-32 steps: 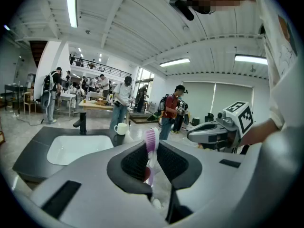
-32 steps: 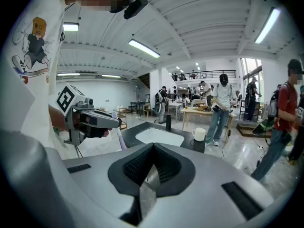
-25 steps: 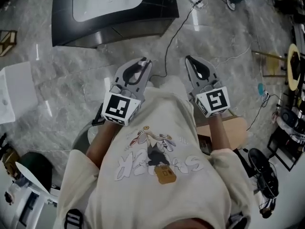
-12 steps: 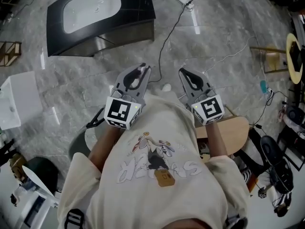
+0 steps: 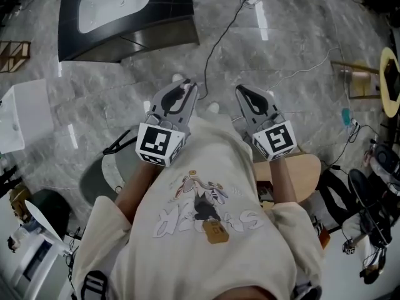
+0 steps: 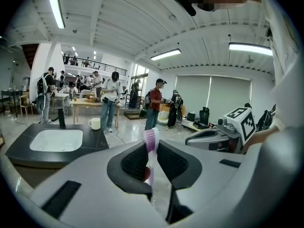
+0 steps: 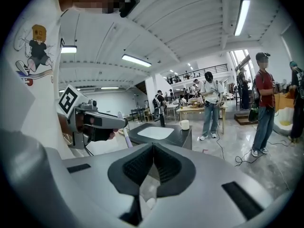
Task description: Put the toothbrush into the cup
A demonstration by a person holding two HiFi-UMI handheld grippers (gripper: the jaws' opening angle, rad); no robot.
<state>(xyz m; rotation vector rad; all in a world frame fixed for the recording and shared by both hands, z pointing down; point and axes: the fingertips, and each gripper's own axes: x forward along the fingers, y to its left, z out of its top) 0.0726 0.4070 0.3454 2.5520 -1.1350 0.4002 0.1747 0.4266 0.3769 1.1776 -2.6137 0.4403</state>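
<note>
Head view shows the left gripper point(image 5: 183, 87) and right gripper point(image 5: 245, 92) side by side before the person's chest, over the floor, with the bench point(image 5: 181, 8) well ahead. Only the left gripper view shows the toothbrush point(image 6: 151, 146) pinched upright between that gripper's jaws, its bristle head poking above them. The cup point(image 6: 95, 123) stands far off on the bench. Right gripper view shows its jaws pressed together on nothing.
</note>
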